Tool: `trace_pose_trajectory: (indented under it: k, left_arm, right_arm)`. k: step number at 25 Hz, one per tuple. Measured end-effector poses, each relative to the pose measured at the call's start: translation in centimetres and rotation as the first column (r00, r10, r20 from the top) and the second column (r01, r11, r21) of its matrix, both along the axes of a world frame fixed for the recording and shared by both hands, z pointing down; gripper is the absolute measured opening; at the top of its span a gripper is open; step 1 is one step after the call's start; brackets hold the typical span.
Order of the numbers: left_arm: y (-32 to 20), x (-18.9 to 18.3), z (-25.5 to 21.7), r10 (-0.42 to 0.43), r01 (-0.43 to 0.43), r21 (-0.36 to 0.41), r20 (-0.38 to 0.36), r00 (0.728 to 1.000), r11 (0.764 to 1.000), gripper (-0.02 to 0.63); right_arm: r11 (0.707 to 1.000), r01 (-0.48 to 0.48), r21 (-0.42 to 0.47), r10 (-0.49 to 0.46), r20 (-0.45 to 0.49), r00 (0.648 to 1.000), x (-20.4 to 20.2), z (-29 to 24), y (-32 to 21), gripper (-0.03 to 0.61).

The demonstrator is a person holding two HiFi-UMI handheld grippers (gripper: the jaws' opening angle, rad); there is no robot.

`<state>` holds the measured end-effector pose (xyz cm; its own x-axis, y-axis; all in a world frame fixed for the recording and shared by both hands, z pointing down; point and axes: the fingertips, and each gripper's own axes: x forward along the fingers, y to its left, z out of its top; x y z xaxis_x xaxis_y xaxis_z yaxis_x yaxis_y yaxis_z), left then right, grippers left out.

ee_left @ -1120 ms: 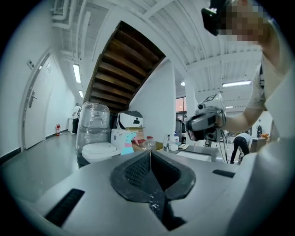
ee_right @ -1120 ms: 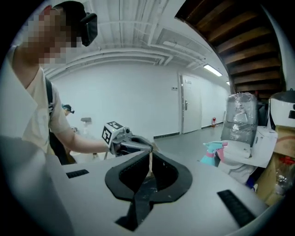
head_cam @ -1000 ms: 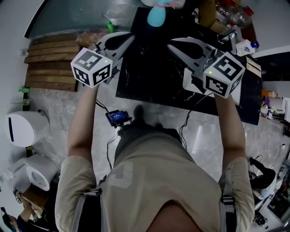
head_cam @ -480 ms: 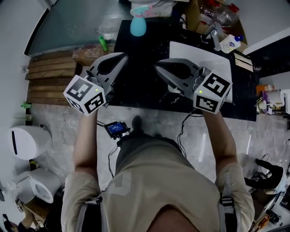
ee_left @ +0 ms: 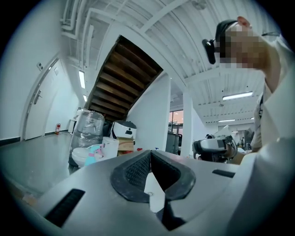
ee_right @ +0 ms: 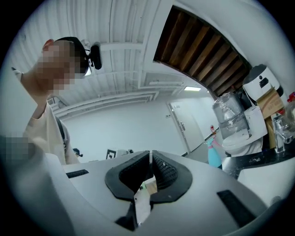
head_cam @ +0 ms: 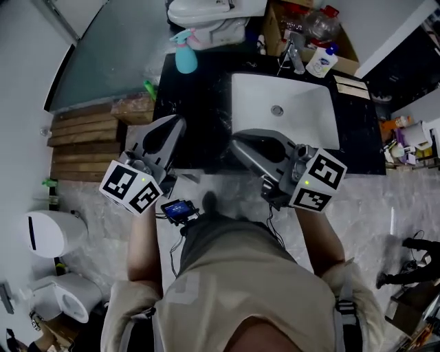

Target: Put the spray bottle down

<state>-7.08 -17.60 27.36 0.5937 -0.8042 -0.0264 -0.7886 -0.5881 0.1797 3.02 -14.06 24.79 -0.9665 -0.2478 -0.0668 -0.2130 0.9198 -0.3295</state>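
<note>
A teal spray bottle (head_cam: 184, 56) with a pink trigger stands upright on the black counter (head_cam: 199, 130), at its back left corner. It also shows small in the left gripper view, the bottle (ee_left: 94, 155) at left, and in the right gripper view, the bottle (ee_right: 213, 155) at right. My left gripper (head_cam: 178, 123) is shut and empty, held off the counter's front left, well short of the bottle. My right gripper (head_cam: 236, 141) is shut with nothing between its pads, over the front edge of the white sink (head_cam: 316, 130). Their tips meet in both gripper views: left gripper (ee_left: 150, 154), right gripper (ee_right: 150, 156).
A tap (head_cam: 293, 56) and a white soap bottle (head_cam: 322, 62) stand behind the sink. White sanitary ware (head_cam: 213, 10) sits behind the counter. Wooden planks (head_cam: 82, 141) lie on the floor at left, with a white bin (head_cam: 47, 234) nearer me.
Both grippers have drawn back from over the counter toward my body, shut all along. The bottle stays on the counter, now farther from them, and the whole sink has come into view.
</note>
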Motion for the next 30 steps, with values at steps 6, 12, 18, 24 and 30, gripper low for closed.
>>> trace_pose_trajectory:
  k: [6, 12, 18, 24, 30]
  left_arm:
    - [3.6, 5.7, -1.0, 0.054, -0.057, 0.027, 0.082, 0.995, 0.998, 0.011]
    - [7.2, 8.9, -0.7, 0.073, -0.078, 0.04, 0.11, 0.991, 0.996, 0.011]
    - [9.9, 10.2, 0.2, 0.019, -0.019, 0.003, 0.108, 0.994, 1.0, 0.011]
    - [12.1, 9.3, 0.4, -0.024, 0.027, -0.034, 0.101, 0.995, 0.999, 0.011]
    - [12.4, 9.1, 0.4, 0.016, -0.012, -0.046, 0.09, 0.996, 0.999, 0.011]
  right_arm:
    - [1.0, -0.011, 0.004, 0.011, 0.032, 0.999, 4.1, -0.2, 2.8, 0.034]
    - [0.999, 0.008, 0.037, -0.007, -0.012, 1.0, 7.1, 0.7, 5.5, 0.034]
    - [0.998, 0.059, 0.013, -0.058, -0.019, 0.998, 8.7, 1.9, 7.6, 0.034]
    - [0.993, 0.099, -0.065, -0.101, -0.016, 0.995, 8.6, 3.5, 9.4, 0.034]
    - [0.984, 0.065, -0.164, -0.066, 0.002, 0.998, 9.1, 5.0, 9.0, 0.034]
